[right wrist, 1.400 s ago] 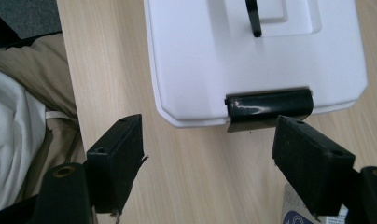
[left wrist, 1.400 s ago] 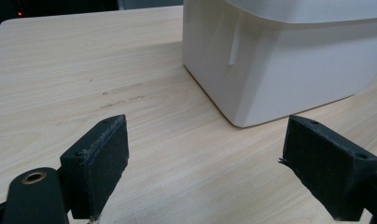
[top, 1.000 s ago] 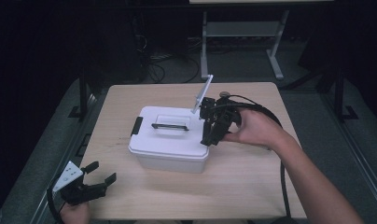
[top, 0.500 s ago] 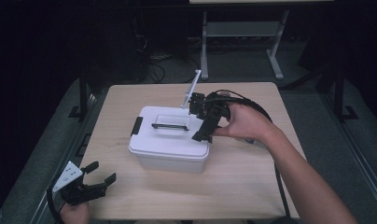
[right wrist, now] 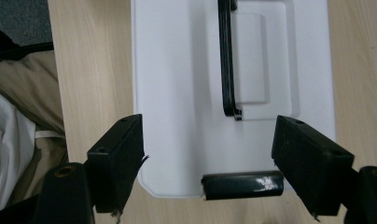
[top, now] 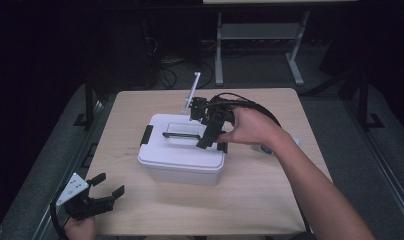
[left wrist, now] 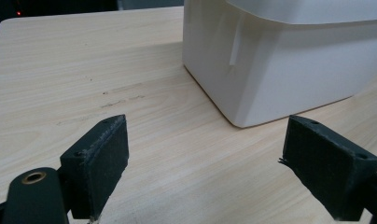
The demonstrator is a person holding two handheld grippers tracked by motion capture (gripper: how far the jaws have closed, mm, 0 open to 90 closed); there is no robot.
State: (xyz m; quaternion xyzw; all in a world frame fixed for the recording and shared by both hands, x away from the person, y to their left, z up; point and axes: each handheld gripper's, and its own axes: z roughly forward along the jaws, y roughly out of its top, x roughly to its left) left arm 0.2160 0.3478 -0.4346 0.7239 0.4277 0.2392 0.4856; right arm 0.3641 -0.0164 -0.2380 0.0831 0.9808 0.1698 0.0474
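Right gripper (top: 210, 141) had swung from the box's right side to over the lid's right end, jaws wide, nothing held, straddling the black latch (right wrist: 242, 185). Left gripper (top: 102, 196) had stayed parked at the near-left table (top: 270, 200) corner, jaws wide, empty. White storage box (top: 182, 150) sat mid-table, long axis running left-right, carry handle (top: 181, 135) lying flat along it. Likely step: unclip the right latch; best to centre the jaws on it, close squarely, then pull outward without dragging the box.
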